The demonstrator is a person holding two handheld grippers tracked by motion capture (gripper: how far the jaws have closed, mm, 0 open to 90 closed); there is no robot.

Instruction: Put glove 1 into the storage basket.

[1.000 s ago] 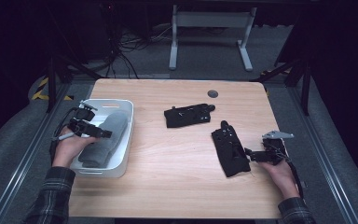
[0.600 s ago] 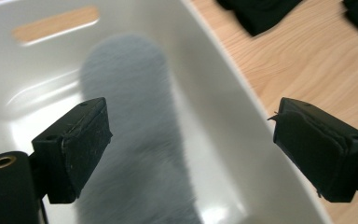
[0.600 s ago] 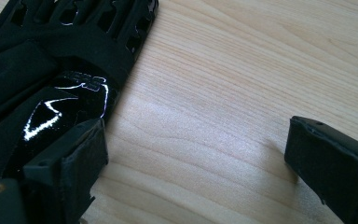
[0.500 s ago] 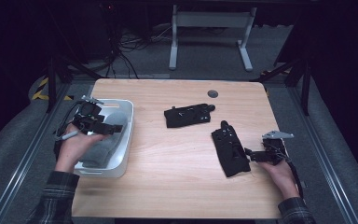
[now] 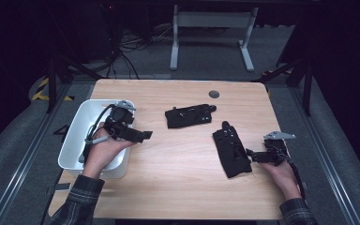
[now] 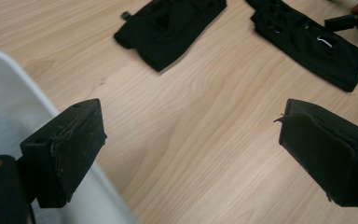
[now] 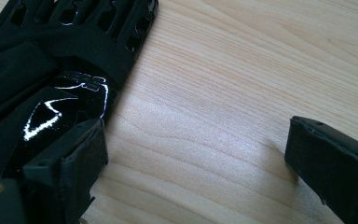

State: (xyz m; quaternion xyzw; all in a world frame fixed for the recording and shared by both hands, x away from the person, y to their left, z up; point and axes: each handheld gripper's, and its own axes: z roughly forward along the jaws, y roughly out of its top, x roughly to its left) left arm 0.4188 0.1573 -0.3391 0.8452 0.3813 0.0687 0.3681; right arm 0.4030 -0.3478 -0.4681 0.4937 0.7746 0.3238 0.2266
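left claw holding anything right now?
No, the left claw stands open with only bare table between its jaws.

The left gripper (image 6: 191,158) has just been opening (nothing between its jaws) over bare table (image 6: 205,140), 2 black gloves (image 6: 172,23) beyond

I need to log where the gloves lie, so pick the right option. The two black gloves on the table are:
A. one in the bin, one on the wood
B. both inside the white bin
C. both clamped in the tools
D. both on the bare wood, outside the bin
D: the far glove and the near glove both lie flat on the wooden table, apart from the white bin, with neither tool closed on them.
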